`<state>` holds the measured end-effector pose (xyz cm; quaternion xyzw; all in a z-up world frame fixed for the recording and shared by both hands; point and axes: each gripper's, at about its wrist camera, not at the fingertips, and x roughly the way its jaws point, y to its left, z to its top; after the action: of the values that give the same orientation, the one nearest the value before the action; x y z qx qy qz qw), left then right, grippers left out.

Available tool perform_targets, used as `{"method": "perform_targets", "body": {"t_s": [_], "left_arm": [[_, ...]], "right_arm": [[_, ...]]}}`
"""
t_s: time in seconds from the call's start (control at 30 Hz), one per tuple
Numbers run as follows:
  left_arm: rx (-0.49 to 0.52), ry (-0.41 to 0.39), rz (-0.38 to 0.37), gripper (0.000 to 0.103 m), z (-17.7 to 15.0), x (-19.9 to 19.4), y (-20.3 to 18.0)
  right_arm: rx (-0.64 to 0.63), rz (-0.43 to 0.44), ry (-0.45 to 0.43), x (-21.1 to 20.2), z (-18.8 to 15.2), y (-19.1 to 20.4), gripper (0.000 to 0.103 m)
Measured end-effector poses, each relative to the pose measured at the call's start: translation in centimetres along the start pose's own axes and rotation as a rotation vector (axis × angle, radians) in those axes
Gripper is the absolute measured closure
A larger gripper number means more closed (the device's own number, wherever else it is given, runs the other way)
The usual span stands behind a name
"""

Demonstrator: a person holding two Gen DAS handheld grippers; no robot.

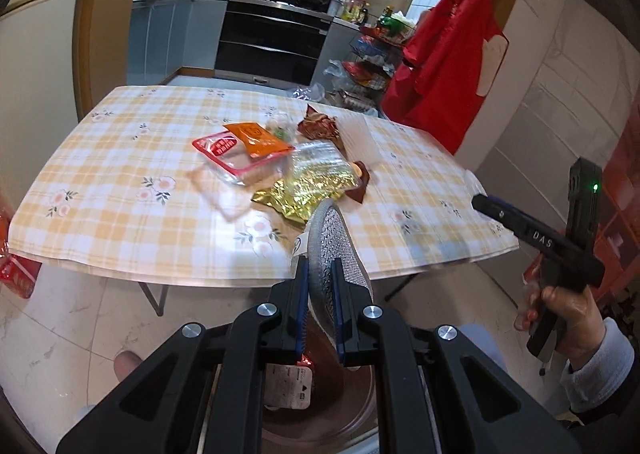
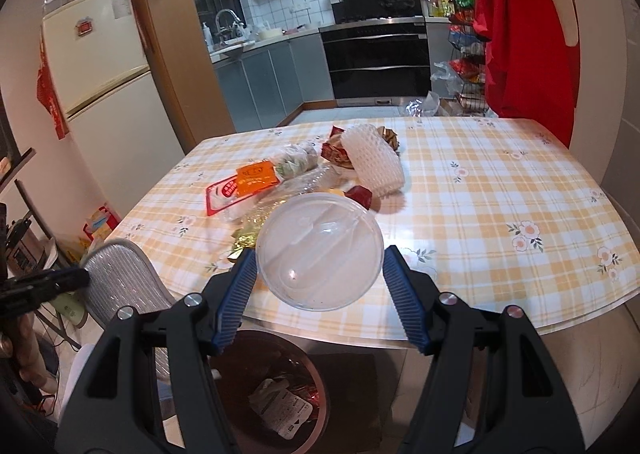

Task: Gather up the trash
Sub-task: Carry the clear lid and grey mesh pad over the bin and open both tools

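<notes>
Big checked table (image 2: 500, 214) fills most of both views, with a heap of wrappers in the middle: white foam net (image 2: 376, 164), gold bag (image 1: 304, 198), red-edged packet (image 1: 230, 158), orange pouch (image 1: 256, 140). Under the near edge sits a brown bin (image 2: 276, 386) with a labelled packet (image 2: 286, 410) already in it.

The right gripper (image 2: 320, 274) has its jaws wide, one blue pad on each side of a clear round lid (image 2: 320, 250), held up over the bin. Pads look to be right at its rim.

The left gripper (image 1: 320, 294) is nearly closed, pinching a silvery mesh pouch (image 1: 332, 250) that sticks up between the pads, also just above the bin.
</notes>
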<state>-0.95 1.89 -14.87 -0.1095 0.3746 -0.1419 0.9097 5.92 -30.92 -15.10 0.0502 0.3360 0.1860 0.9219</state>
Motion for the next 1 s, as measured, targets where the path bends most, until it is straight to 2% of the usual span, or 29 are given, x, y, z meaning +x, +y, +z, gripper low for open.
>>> {"method": "perform_targets", "body": {"t_s": [0.07, 0.13, 0.2, 0.33, 0.4, 0.5, 0.8, 1.0], "left_arm": [[-0.017, 0.002, -0.039, 0.091, -0.3, 0.1, -0.1], [-0.040, -0.003, -0.073, 0.085, -0.4, 0.0, 0.0], [-0.045, -0.016, -0.086, 0.060, -0.5, -0.3, -0.3], [-0.069, -0.062, -0.076, 0.036, -0.2, -1.4, -0.1], [-0.085, -0.089, -0.051, 0.021, 0.0, -2.0, 0.3], [-0.106, -0.113, 0.019, 0.008, 0.2, -2.9, 1.3], [-0.197, -0.149, 0.207, 0.006, -0.5, -5.0, 5.4], [-0.223, -0.172, 0.254, 0.006, -0.9, -6.1, 6.8]], "right_arm": [[-0.004, 0.004, -0.003, -0.2, 0.0, 0.2, 0.037], [-0.008, 0.010, -0.003, -0.5, -0.2, 0.4, 0.037], [-0.013, 0.016, -0.001, -0.7, -0.3, 0.7, 0.037], [-0.029, 0.033, 0.009, -1.0, -0.7, 1.6, 0.037], [-0.038, 0.044, 0.016, -1.0, -0.9, 2.0, 0.037], [-0.052, 0.061, 0.032, -0.7, -1.3, 2.9, 0.037], [-0.123, 0.123, 0.075, -0.1, -1.8, 6.0, 0.037], [-0.165, 0.169, 0.101, -0.1, -2.1, 7.8, 0.036]]}}
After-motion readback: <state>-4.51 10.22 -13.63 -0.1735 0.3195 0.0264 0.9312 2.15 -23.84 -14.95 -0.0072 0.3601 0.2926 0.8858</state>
